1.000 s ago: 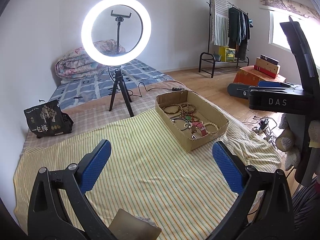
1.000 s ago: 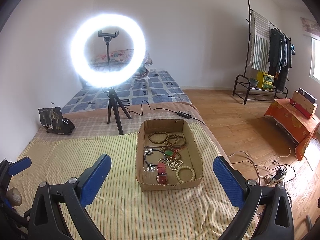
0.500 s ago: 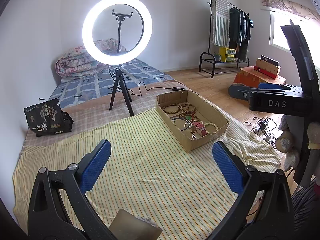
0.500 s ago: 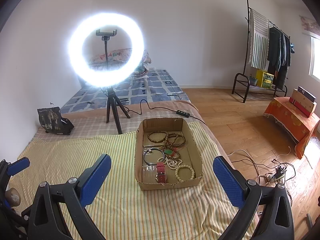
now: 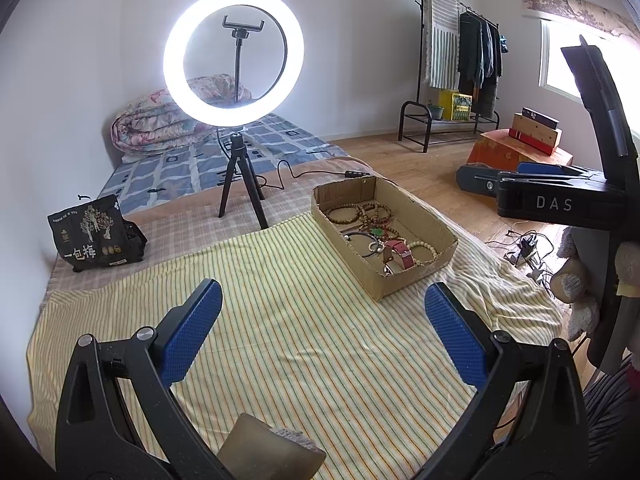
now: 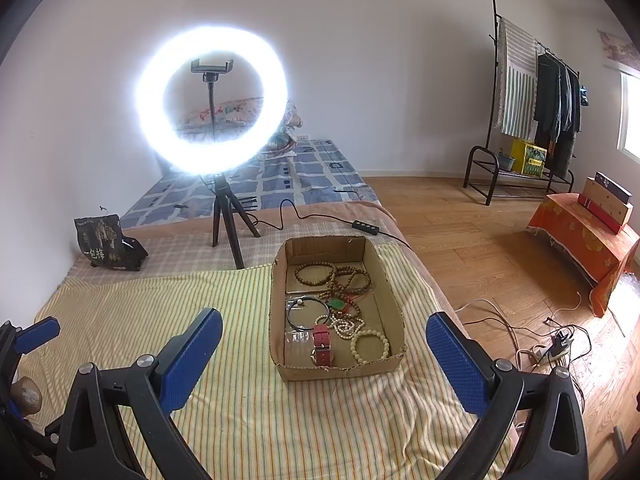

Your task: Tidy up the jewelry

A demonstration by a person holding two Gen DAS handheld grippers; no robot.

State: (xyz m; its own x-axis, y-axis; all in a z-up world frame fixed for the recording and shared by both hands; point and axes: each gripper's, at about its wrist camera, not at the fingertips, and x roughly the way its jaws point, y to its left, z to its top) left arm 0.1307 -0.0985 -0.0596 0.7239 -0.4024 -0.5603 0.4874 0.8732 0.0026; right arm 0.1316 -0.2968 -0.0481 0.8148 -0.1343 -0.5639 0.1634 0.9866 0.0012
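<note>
A shallow cardboard box [image 6: 277, 312] [image 5: 416, 280] lies on the striped cloth. It holds several bead bracelets [image 6: 370, 345], a red strap watch [image 6: 321, 345] [image 5: 398, 251], a black bangle [image 6: 306, 314] and a green pendant [image 6: 338, 304]. My right gripper [image 6: 324, 356] is open and empty, above the box's near end. My left gripper [image 5: 323, 330] is open and empty, over the cloth to the left of the box. The right gripper's body [image 5: 560, 200] shows at the right of the left wrist view.
A lit ring light [image 6: 212, 100] on a tripod [image 6: 226, 220] stands behind the box, its cable [image 6: 320, 220] trailing right. A black bag [image 6: 104, 242] sits at the far left. The mattress edge drops to a wooden floor with cables [image 6: 540, 344] on the right.
Both views have shifted only slightly; the right gripper has edged a little nearer the box. Both grippers stay open and empty.
</note>
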